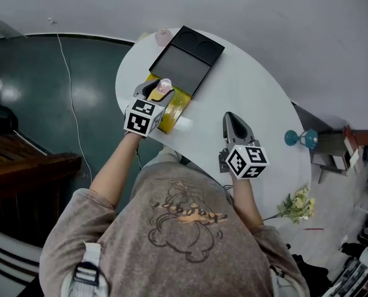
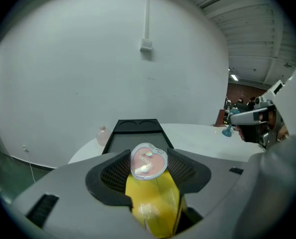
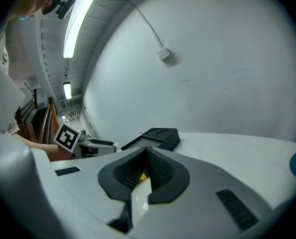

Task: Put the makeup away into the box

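White tabletop [image 1: 258, 104] spreads below: nearest, the right gripper [image 3: 147, 151] holds its jaws pressed together on nothing, while the left gripper [image 1: 161, 86] pinches a heart-shaped blush compact [image 2: 148, 162] above a yellow pouch [image 2: 153, 198], which is largely hidden beneath it. Beyond lies the black box [image 1: 181, 64], with a pink bottle [image 1: 163, 37] half-hidden behind it.

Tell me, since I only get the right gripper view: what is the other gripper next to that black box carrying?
Observer: The left gripper is clamped on a pink heart-shaped compact, which shows clearly in its own view.
Operator: Is it over the box yet?
Observer: No. In the head view it hangs above a yellow pouch, just short of the box.
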Demonstrator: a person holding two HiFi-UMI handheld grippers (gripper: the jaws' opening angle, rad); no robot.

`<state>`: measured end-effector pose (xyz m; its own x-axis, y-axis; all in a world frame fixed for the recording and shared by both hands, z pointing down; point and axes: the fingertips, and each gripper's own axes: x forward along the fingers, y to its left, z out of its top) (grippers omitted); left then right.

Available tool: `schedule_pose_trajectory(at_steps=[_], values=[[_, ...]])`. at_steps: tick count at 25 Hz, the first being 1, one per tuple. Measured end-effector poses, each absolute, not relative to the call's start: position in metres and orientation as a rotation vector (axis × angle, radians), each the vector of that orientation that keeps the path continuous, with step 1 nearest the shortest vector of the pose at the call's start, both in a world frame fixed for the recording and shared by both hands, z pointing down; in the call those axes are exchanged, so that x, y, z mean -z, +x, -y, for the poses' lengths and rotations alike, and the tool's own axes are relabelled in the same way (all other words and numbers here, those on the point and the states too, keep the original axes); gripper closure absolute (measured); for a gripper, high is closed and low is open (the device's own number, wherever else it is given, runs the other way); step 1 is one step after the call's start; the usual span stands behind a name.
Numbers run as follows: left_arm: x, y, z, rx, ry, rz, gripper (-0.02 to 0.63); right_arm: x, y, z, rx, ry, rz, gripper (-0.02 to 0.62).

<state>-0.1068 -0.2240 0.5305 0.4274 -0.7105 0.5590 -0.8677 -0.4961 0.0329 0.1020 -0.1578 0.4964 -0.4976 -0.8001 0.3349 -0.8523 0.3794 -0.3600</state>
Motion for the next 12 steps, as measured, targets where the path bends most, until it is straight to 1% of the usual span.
schedule_pose_trajectory(at_steps=[12], values=[[-0.6,-0.107,0.217,-0.908,2.304,1.232,0.356,-0.497,0.115,0.154,-0.763,1.564,2.488,0.592]])
